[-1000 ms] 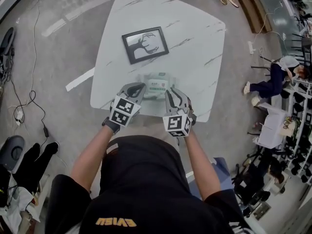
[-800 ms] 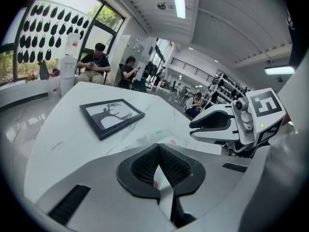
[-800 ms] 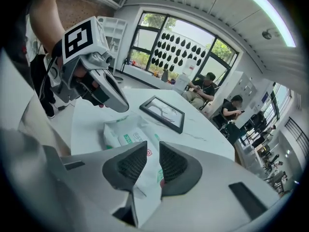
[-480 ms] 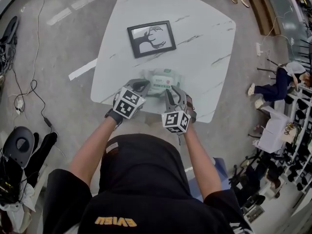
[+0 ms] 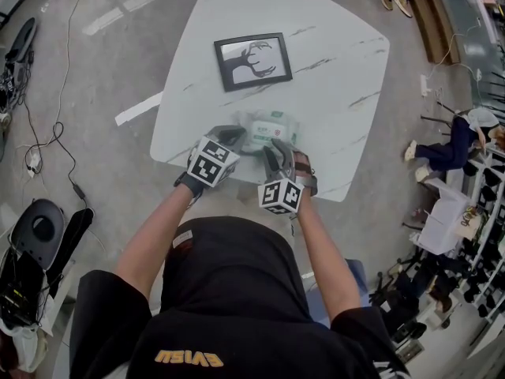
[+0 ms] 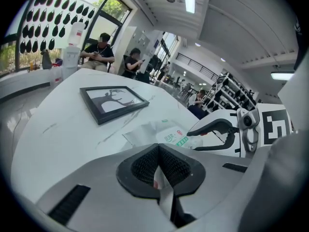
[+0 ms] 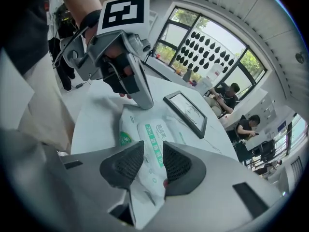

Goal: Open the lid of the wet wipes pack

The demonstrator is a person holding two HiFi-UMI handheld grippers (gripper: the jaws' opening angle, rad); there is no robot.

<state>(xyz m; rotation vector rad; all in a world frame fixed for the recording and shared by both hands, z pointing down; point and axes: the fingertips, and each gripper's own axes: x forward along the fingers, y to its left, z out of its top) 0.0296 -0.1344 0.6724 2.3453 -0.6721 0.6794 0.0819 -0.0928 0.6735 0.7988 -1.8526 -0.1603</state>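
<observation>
Locate the wet wipes pack (image 5: 268, 127) near the front edge of the table (image 5: 331, 46), just below the picture frame (image 5: 252, 60). Note the left gripper (image 6: 158, 163) closed on a thin fold of wrapper at one end. Note the right gripper (image 7: 153, 151) just opened wide, astride the opposite end, pads not pressing. Beware of closing on wrapper instead of the lid (image 7: 154, 129): likely to lift the whole pack or pull film from the left jaws. Consult the right gripper view for lid position; in the head view, largely hidden behind both grippers.
</observation>
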